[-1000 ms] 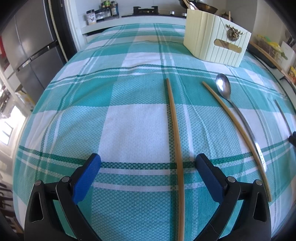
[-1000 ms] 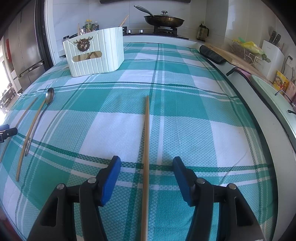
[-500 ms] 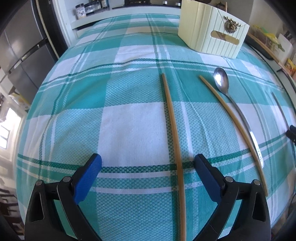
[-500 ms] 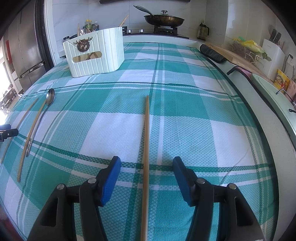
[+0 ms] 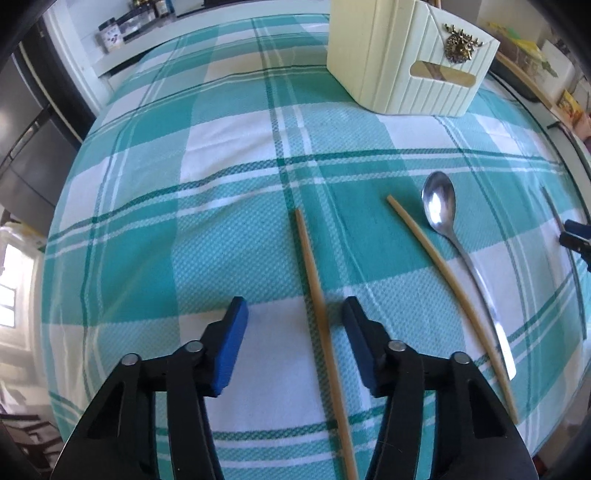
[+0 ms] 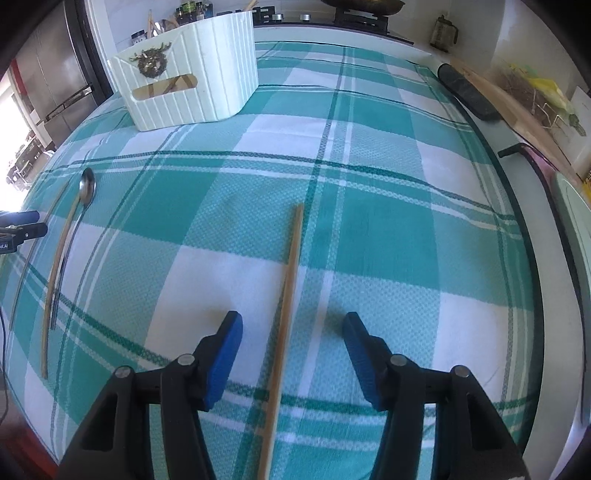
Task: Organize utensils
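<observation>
In the left wrist view a wooden chopstick [image 5: 314, 280] lies on the teal checked tablecloth [image 5: 221, 206], between the blue pads of my left gripper [image 5: 294, 308]. Its jaws are closing, and the stick sits nearer the right pad, untouched. A second chopstick [image 5: 443, 280] and a steel spoon [image 5: 439, 206] lie to the right. The cream utensil box [image 5: 406, 66] stands at the back. In the right wrist view another chopstick [image 6: 290, 273] lies between the closing jaws of my right gripper [image 6: 292, 319], clear of both pads. The box [image 6: 192, 81] stands at the far left.
The spoon [image 6: 86, 184] and a chopstick [image 6: 55, 273] lie at the left, beside the left gripper's tip [image 6: 18, 225]. A dark bar [image 6: 467, 92] and a wooden board [image 6: 517, 110] line the right counter. A fridge [image 6: 55, 74] and jars [image 5: 114, 33] stand beyond the table.
Both grippers have moved forward over the cloth toward the box. The left jaws have narrowed from wide to about half around the chopstick. The right jaws have narrowed a little.
</observation>
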`<act>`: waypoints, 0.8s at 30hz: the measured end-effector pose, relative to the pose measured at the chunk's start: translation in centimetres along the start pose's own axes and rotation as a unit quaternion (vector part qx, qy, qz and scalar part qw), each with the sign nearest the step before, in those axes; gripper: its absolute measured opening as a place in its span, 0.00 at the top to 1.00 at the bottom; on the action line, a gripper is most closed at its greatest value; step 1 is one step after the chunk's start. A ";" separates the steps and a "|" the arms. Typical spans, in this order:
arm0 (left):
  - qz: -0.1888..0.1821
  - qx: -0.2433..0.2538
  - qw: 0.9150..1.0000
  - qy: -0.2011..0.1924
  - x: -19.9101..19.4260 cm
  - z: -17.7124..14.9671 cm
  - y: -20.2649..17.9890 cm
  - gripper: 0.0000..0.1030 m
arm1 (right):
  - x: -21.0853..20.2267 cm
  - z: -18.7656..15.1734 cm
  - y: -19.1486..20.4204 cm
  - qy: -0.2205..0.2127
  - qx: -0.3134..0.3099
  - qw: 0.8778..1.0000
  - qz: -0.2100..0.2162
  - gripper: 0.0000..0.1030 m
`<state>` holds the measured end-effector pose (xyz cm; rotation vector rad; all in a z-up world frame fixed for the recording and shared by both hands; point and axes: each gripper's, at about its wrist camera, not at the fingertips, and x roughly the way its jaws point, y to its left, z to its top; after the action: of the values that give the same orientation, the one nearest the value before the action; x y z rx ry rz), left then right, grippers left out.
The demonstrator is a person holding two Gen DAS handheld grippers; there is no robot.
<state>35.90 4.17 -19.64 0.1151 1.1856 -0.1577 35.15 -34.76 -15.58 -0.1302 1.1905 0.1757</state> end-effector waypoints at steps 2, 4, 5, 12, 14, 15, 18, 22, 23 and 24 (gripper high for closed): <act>-0.005 -0.004 1.000 0.000 0.2 1.0 -0.1 0.85 | 0.5 1.5 -0.4 0.004 0.007 1.000 0.004 0.72; -0.025 -0.012 1.000 0.000 0.3 1.6 -0.3 0.95 | 0.9 2.5 -0.7 0.008 0.017 1.000 0.010 0.94; -0.016 -0.014 1.000 -0.007 0.1 1.7 -0.3 0.96 | 1.1 3.0 -1.0 0.010 0.028 0.999 0.017 0.94; -0.049 -0.047 0.992 -0.108 -7.1 -0.1 1.1 0.96 | -5.1 2.6 -1.1 -0.079 0.054 0.994 0.057 0.94; -0.062 -0.054 0.987 -0.140 -10.1 -1.0 1.7 0.96 | -7.9 2.0 -0.7 -0.110 0.046 0.991 0.066 0.94; -0.067 -0.056 0.984 -0.153 -11.4 -1.3 2.0 0.96 | -9.3 1.7 -0.6 -0.125 0.043 0.989 0.071 0.94; -0.075 -0.058 0.976 -0.196 -15.1 -2.2 2.5 0.96 | -12.8 0.8 -0.4 -0.161 0.036 0.983 0.079 0.94; -0.082 -0.058 0.967 -0.235 -18.0 -2.2 2.9 0.96 | -15.8 0.9 0.1 -0.199 0.031 0.976 0.079 0.94; -0.084 -0.058 0.964 -0.245 -18.6 -2.1 3.0 0.96 | -16.4 1.1 0.2 -0.208 0.029 0.974 0.081 0.94; -0.085 -0.059 0.962 -0.251 -19.0 -2.1 3.1 0.96 | -17.0 1.3 0.5 -0.219 0.024 0.972 0.082 0.94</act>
<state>27.61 8.74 -2.75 -0.1280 0.6939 -0.2513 30.08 -35.16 0.68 0.0512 0.7622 0.3040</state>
